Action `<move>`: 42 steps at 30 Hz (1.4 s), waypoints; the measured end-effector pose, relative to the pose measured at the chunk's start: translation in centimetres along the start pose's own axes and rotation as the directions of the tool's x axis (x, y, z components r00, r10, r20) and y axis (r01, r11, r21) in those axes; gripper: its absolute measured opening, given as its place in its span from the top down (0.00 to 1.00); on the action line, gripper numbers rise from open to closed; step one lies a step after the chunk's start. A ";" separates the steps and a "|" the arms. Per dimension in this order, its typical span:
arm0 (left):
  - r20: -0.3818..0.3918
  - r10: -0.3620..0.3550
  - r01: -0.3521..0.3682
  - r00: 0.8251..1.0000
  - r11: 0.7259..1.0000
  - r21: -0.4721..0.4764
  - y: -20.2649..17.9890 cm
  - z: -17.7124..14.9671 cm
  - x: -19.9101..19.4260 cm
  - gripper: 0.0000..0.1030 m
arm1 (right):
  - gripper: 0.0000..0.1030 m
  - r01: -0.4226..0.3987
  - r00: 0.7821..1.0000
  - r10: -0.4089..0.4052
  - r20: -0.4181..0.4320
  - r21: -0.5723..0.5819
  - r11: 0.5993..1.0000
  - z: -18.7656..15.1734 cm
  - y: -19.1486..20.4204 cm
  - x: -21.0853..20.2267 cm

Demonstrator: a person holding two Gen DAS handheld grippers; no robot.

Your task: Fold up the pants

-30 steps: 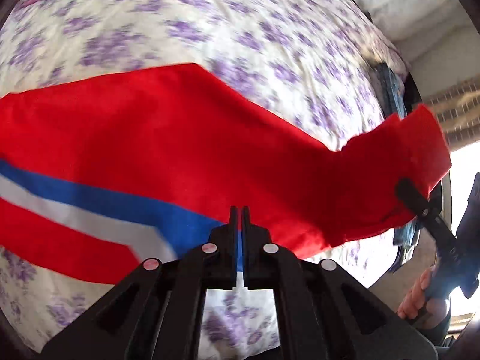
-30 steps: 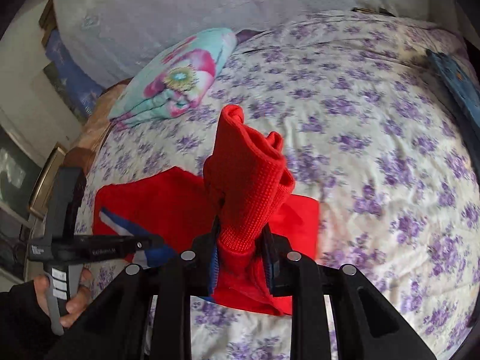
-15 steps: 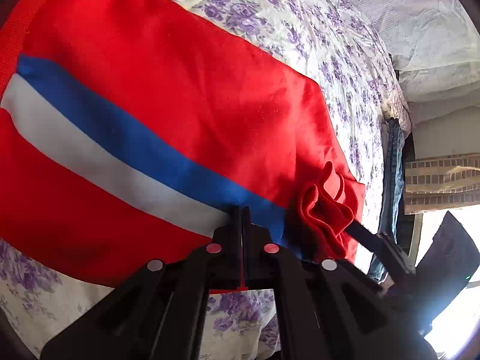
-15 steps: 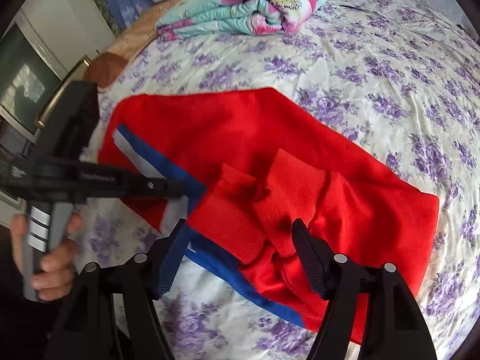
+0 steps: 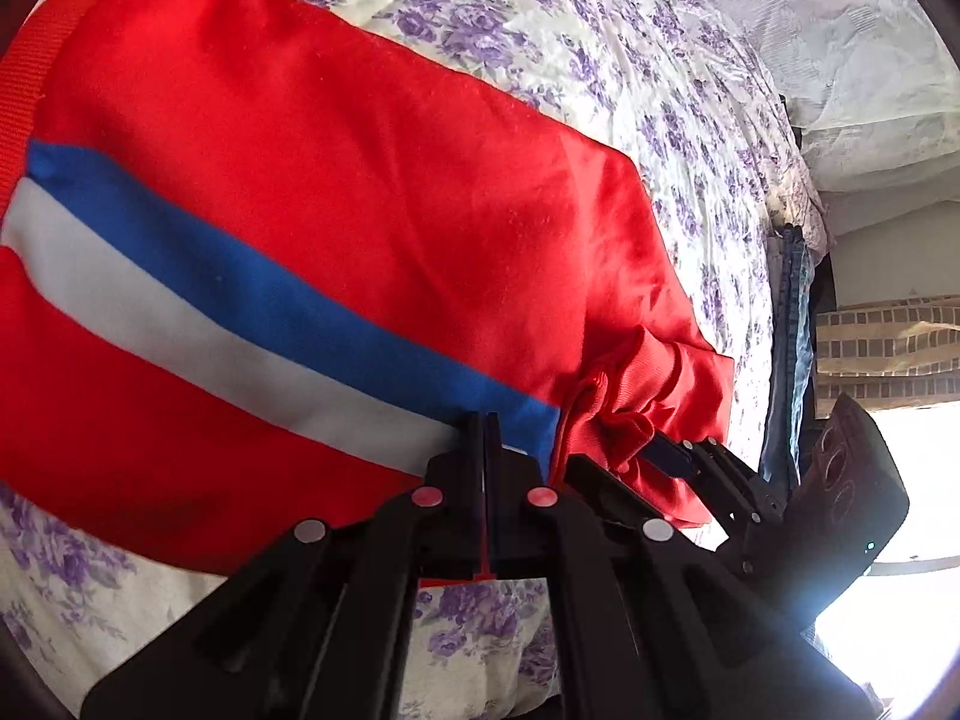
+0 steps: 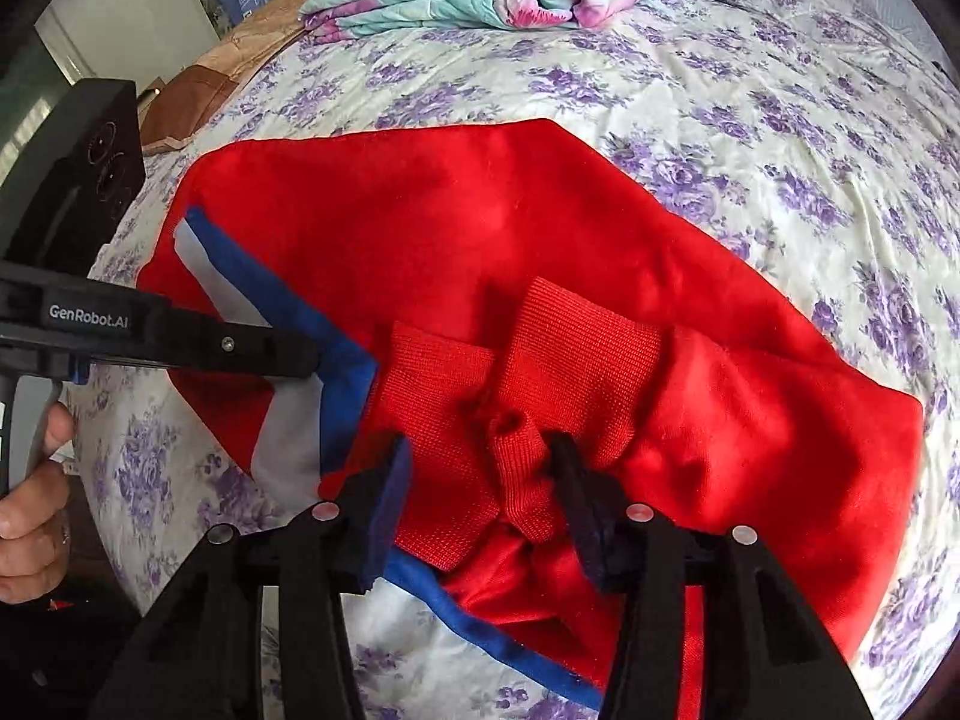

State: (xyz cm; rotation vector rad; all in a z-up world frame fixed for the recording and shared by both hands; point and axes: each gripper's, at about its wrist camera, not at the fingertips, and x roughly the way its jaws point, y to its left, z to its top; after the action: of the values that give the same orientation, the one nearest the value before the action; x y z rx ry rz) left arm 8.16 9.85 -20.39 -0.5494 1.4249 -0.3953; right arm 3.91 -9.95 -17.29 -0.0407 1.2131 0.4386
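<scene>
The left hand-held gripper point(image 5: 485, 420) is clamped together on the edge of the red pants with a blue and white side stripe point(image 5: 312, 228), pinning it to the bed under a purple-flowered sheet point(image 6: 750, 120). The right hand-held gripper point(image 6: 480, 456) stands apart and has just been closing, with the bunched ribbed red cuffs point(image 6: 540, 372) loose between its fingers. The leg ends look laid over for a fold; next, both should release and the cuffs want flattening.

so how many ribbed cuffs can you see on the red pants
2, side by side on the folded red pants: the left cuff lies flat, the right cuff is bunched between the right gripper's open fingers. Others may be hidden.
</scene>
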 end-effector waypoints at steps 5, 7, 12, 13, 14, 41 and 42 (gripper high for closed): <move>0.119 0.028 -0.027 0.993 1.000 -0.007 1.0 -1.8 -6.9 0.95 | 0.51 -0.074 0.997 0.072 0.033 0.067 0.995 0.7 -0.6 -2.9; 0.156 0.056 -0.048 0.986 0.997 -0.057 2.7 -2.6 -9.5 0.85 | 0.51 -0.092 0.993 0.086 0.084 0.068 0.993 0.8 -0.6 -4.9; 0.171 -0.008 0.050 0.985 0.969 -0.241 8.1 -3.7 -10.5 0.37 | 0.51 -0.084 0.990 0.075 0.117 0.067 0.994 0.5 -0.7 -7.4; 0.171 -0.047 0.094 0.984 0.955 -0.280 9.0 -3.5 -10.0 0.37 | 0.51 -0.082 0.991 0.074 0.116 0.070 0.994 0.4 -0.8 -7.5; 0.175 -0.093 0.146 0.980 0.936 -0.321 10.0 -3.3 -9.4 0.37 | 0.51 -0.081 0.991 0.073 0.113 0.071 0.994 0.3 -0.8 -7.5; 0.355 0.150 -0.191 0.923 0.978 0.084 -2.7 -1.8 -10.9 0.90 | 0.86 -0.147 0.989 0.146 -0.037 -0.014 0.989 -0.6 3.0 1.2; 0.355 0.163 -0.207 0.920 0.975 0.087 -2.9 -1.9 -10.6 0.90 | 0.86 -0.146 0.989 0.145 -0.040 -0.019 0.989 -0.5 3.1 1.0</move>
State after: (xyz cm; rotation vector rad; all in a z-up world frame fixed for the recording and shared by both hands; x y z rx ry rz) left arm 5.30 13.22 -10.19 -0.3579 1.0917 -0.2185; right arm 2.70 -6.95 -17.75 0.0212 1.2537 0.5812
